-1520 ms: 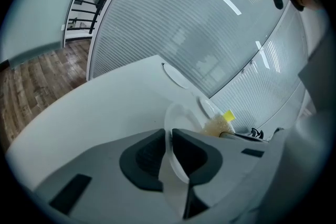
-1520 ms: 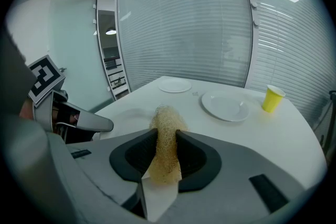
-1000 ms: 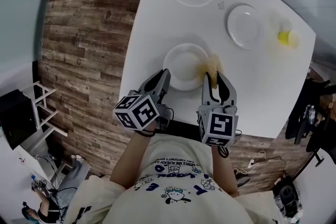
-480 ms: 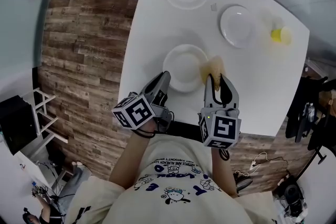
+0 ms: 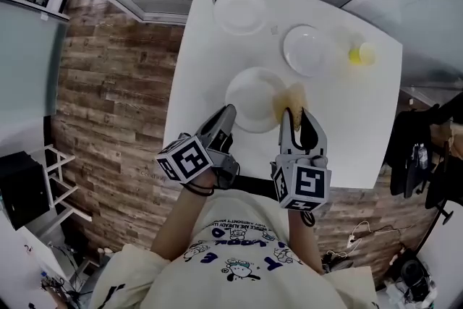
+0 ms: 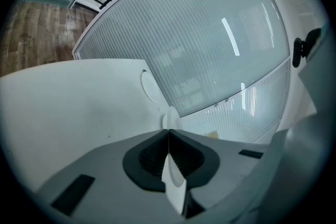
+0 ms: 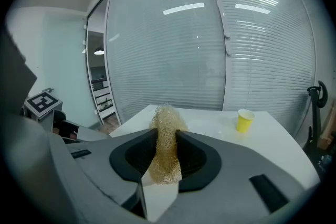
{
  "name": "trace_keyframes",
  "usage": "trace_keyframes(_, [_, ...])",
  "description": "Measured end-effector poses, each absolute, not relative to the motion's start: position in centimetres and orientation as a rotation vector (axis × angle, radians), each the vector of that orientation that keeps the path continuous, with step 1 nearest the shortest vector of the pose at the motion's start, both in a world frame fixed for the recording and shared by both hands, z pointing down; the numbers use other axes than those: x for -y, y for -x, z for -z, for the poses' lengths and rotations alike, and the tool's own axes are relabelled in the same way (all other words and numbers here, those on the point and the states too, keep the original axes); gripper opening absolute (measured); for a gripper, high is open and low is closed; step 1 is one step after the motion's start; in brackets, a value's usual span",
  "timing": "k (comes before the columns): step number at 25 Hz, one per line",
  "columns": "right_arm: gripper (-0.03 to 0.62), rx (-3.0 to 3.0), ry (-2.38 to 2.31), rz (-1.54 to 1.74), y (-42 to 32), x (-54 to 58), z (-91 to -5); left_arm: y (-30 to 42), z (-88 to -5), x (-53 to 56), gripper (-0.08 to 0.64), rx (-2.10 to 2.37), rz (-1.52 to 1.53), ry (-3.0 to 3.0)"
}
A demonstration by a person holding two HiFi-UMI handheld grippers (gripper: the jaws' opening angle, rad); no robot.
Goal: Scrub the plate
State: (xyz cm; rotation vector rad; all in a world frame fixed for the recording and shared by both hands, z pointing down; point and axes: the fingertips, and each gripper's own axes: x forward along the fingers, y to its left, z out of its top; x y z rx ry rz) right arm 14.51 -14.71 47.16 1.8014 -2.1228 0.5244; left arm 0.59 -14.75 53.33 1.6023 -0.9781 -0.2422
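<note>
Nothing legible — the print on the person's shirt (image 5: 246, 253) is too small to read

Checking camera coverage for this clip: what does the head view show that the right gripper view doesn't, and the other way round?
Head view only: the left gripper at the rim of the near plate, and the person's shirt. Right gripper view only: the jaws pressed on the scrubber, and window blinds behind the table. Both: the right gripper, scrubber, yellow cup and table.
</note>
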Motion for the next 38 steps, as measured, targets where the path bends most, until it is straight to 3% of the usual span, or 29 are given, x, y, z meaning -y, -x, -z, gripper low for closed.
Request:
trace_keyframes(19, [0.105,2.381,-2.009,-0.147,-15.6,18.0,-30.2,-2.2,-39.7,18.3,0.025,0.872,0.539,-1.799])
trace_keyframes(38, [0.104,2.409,-2.098,-0.067,-15.6,18.3,-26.6,-2.7,-34.4,18.3,0.025,0.836,0.589,-1.933])
